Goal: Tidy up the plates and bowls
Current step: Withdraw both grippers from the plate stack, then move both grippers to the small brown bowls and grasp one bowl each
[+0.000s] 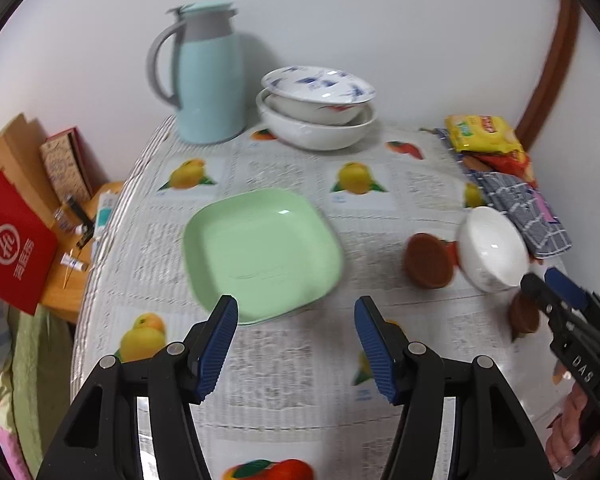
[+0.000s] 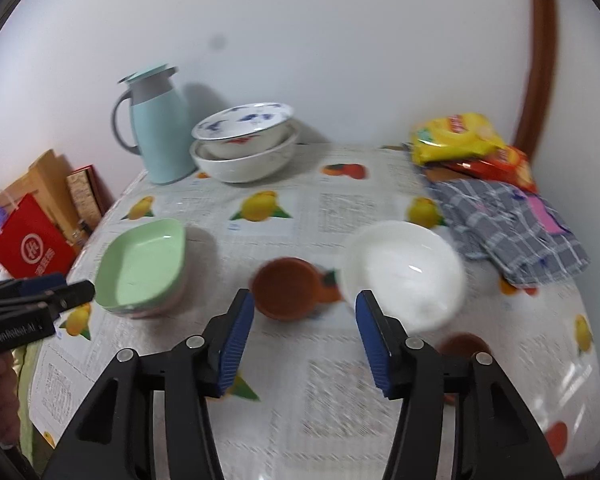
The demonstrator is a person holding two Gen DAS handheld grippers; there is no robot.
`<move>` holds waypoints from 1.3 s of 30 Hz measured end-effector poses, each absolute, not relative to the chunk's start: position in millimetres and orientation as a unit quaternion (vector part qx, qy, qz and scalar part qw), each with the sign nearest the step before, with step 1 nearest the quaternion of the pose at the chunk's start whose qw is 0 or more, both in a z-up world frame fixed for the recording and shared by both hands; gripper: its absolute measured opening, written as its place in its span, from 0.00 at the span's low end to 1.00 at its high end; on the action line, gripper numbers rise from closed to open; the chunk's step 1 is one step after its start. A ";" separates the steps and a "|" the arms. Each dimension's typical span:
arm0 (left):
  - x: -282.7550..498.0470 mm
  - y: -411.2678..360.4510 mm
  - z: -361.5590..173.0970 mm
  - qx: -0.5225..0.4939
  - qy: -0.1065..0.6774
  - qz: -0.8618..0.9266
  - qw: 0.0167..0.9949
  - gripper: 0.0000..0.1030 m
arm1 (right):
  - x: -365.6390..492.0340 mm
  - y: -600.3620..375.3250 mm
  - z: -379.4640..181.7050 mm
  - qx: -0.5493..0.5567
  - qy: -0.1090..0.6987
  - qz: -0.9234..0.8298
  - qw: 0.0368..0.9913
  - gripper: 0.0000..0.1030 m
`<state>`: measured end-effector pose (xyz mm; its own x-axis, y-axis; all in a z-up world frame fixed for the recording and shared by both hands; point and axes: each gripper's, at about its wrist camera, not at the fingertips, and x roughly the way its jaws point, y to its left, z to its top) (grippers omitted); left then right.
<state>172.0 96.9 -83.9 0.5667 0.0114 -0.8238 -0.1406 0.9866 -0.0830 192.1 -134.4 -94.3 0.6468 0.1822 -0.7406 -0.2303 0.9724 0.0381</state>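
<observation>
A green square plate (image 1: 260, 248) lies on the table just ahead of my open, empty left gripper (image 1: 296, 316); in the right wrist view the green plate (image 2: 144, 264) rests on a pinkish one. A white bowl (image 2: 404, 272) and a brown saucer (image 2: 288, 288) sit just ahead of my open, empty right gripper (image 2: 304, 308). A second brown saucer (image 2: 464, 346) lies partly hidden behind the right finger. In the left wrist view the white bowl (image 1: 492, 248) is at the right with the right gripper (image 1: 548, 284) beside it. Stacked bowls with a blue-patterned plate on top (image 1: 316, 108) stand at the back.
A light blue jug (image 1: 208, 76) stands at the back left. Snack packets (image 2: 460, 140) and a checked cloth (image 2: 512, 232) lie at the right edge. A red bag (image 1: 12, 244) and boxes sit beyond the table's left edge. The table (image 1: 284, 380) has a fruit-print cover.
</observation>
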 end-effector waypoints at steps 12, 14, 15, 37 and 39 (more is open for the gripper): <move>169.7 36.6 -62.6 -0.051 0.441 0.006 0.896 0.57 | 161.9 -219.3 -73.9 -0.001 0.386 0.035 0.922 0.51; 170.1 30.5 -61.3 -0.049 0.439 0.002 0.897 0.57 | 159.2 -228.2 -73.5 0.003 0.384 0.025 0.923 0.51; 170.7 27.0 -60.7 -0.049 0.437 0.000 0.898 0.57 | 158.2 -232.8 -73.7 0.005 0.388 0.022 0.921 0.51; 205.7 3.1 -84.9 -0.045 0.465 -0.026 0.884 0.57 | 164.3 -270.8 -90.2 0.020 0.429 -0.030 0.902 0.59; 209.5 3.3 -88.8 -0.046 0.469 -0.026 0.882 0.57 | 167.6 -271.0 -93.3 0.022 0.432 -0.028 0.901 0.59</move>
